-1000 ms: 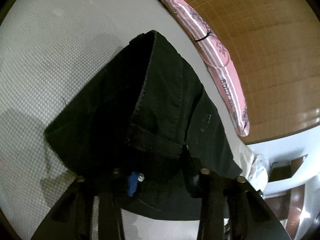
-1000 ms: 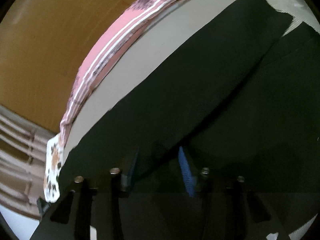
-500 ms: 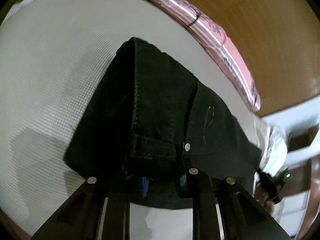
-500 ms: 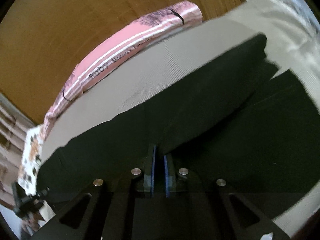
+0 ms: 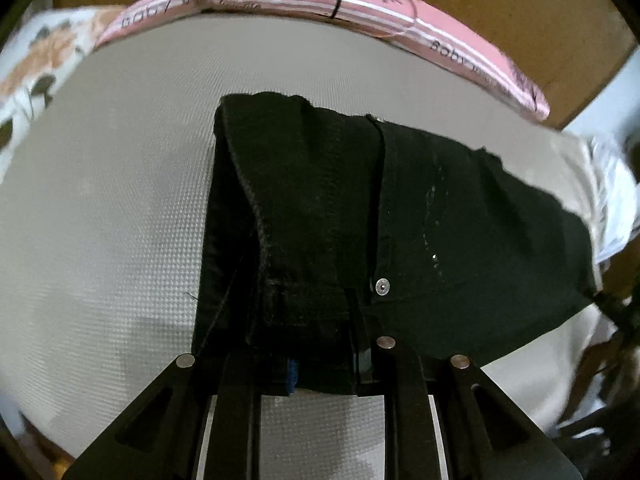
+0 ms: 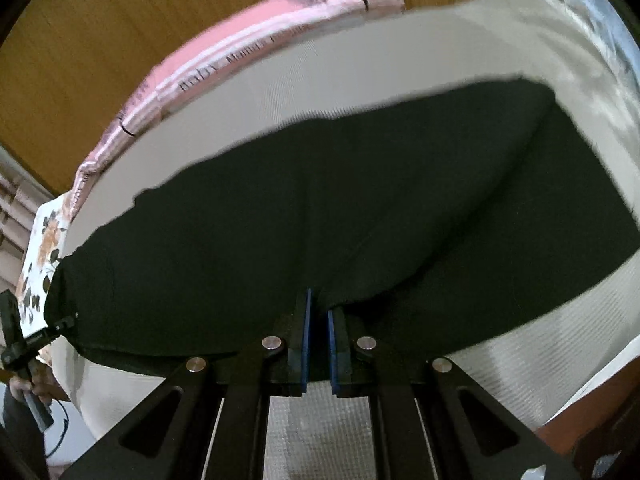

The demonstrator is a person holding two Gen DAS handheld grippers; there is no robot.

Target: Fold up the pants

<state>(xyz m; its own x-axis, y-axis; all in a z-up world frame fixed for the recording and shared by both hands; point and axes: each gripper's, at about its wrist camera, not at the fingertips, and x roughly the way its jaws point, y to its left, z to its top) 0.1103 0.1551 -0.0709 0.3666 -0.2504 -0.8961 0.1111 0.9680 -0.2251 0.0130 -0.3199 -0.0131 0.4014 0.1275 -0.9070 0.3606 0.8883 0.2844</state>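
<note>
Black pants (image 5: 360, 220) lie across a pale grey textured mattress (image 5: 112, 216). In the left wrist view my left gripper (image 5: 324, 344) is shut on the waistband, a silver rivet (image 5: 383, 287) just right of the fingers. The cloth there is lifted and hangs in folds. In the right wrist view the pants (image 6: 320, 208) spread wide, and my right gripper (image 6: 318, 312) is shut on a raised fold of a leg edge between its blue pads. The other gripper (image 6: 24, 340) shows at the far left edge, held by a hand.
A pink striped pillow (image 5: 360, 4) lies along the far edge of the mattress against a brown wooden headboard (image 5: 520, 12). A floral cloth (image 5: 32, 64) sits at the far left. White bedding (image 5: 612, 200) bunches at the right. The pillow (image 6: 248, 52) also shows in the right wrist view.
Both grippers closed on the pants and lifted the cloth. The left gripper rolled, so the pillow now runs across the top. The right gripper moved sideways with the leg fold.
</note>
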